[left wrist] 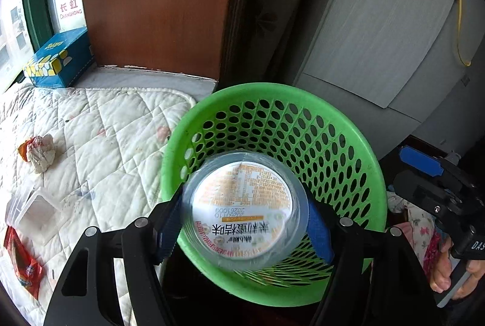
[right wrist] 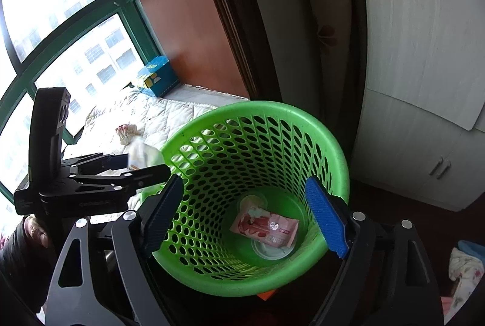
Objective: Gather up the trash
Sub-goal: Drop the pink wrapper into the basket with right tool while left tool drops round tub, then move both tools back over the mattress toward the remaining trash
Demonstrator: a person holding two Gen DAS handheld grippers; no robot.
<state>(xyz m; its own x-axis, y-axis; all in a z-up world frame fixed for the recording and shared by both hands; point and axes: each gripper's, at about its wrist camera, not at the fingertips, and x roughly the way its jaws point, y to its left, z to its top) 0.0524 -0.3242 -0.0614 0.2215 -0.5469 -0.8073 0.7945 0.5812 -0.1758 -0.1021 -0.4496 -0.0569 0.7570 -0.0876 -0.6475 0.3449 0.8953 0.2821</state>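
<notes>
Your left hand-held gripper (left wrist: 245, 220) pinches a clear plastic cup (left wrist: 242, 212), label side up, over the mouth of the green basket (left wrist: 348, 126) standing just beside the bed's (left wrist: 100, 126) edge. Your right hand-held gripper (right wrist: 247, 212) is spread with nothing between its pads, above the basket, where a pink wrapper (right wrist: 263, 227) lies on the bottom. A crumpled paper (left wrist: 41, 151) and a red wrapper (left wrist: 22, 264) lie on the bed

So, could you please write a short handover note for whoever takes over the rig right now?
Left gripper: shut on a clear plastic cup, held over the green basket.
Right gripper: open, empty, over the basket.
Done: pink wrapper and a lid lie in the basket.
Left: drop the cup; then the crumpled paper, clear box and red wrapper on the quilt.
</notes>
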